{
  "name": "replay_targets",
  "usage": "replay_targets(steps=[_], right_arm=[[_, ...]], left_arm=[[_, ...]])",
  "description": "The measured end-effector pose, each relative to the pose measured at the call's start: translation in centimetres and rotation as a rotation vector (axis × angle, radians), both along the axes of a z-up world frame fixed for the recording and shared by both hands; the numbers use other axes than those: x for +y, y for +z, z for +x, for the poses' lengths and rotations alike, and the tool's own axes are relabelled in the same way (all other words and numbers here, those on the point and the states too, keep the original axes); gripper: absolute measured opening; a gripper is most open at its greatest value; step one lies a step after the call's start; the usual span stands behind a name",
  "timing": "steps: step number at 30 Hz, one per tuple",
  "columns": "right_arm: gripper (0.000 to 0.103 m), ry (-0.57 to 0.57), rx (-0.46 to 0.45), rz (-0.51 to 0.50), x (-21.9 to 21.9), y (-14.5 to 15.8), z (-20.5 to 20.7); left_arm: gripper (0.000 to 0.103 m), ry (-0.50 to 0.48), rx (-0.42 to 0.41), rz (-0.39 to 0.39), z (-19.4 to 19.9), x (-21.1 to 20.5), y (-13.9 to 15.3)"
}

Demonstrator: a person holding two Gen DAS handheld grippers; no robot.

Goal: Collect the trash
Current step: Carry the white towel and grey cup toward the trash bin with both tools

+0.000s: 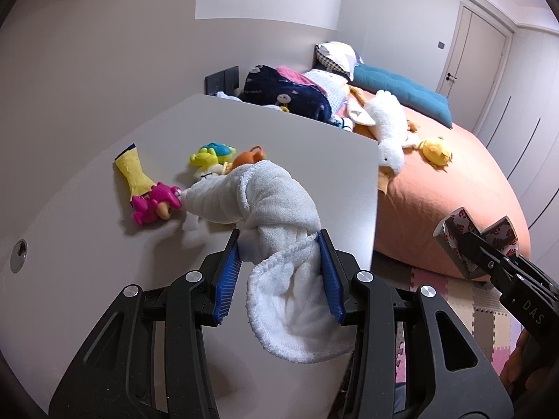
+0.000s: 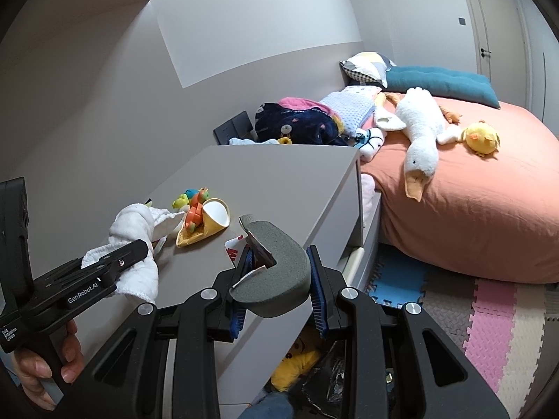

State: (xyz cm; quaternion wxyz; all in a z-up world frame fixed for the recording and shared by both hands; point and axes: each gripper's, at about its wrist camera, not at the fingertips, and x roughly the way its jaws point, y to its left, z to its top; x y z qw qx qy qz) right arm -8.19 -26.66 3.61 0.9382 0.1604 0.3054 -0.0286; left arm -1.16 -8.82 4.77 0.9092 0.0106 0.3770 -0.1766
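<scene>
My left gripper [image 1: 281,249] is shut on a crumpled white cloth [image 1: 279,206] and holds it just above the grey cabinet top [image 1: 87,244]; it also shows in the right wrist view [image 2: 139,241]. My right gripper [image 2: 279,258] is shut on a curved grey foam strip [image 2: 279,279] with red-and-white backing, held over the cabinet's right edge; it shows in the left wrist view [image 1: 471,241] off the cabinet's right side.
On the cabinet top lie a yellow glove with a pink toy [image 1: 150,192], small coloured toys [image 1: 213,155] and an orange toy on a yellow cone-shaped piece [image 2: 202,223]. A bed [image 2: 471,216] with plush goose [image 2: 419,139], clothes and pillows stands right. Foam mats [image 2: 489,321] cover the floor.
</scene>
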Motion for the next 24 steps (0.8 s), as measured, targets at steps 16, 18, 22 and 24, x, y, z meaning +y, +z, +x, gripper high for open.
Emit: replay_targets(steps=[16,18,22,24], right_arm=[[0.032,-0.050,-0.016,-0.001,-2.3,0.2,-4.3],[0.032,-0.059,-0.017,0.000,-2.8,0.2,-4.7],[0.032,-0.080,-0.018,0.001,-3.7,0.1,-5.6],[0.032,-0.095,-0.018,0.002,-4.2,0.1,-6.1]], left_arm=[[0.043,-0.067,-0.006,0.006,-3.3,-3.2,0.0],[0.043,-0.077,-0.006,0.007,-3.6,-3.6,0.0],[0.043,-0.104,-0.007,0.013,-4.3,-4.9,-0.1],[0.043,-0.117,-0.008,0.016,-4.6,-5.5,-0.2]])
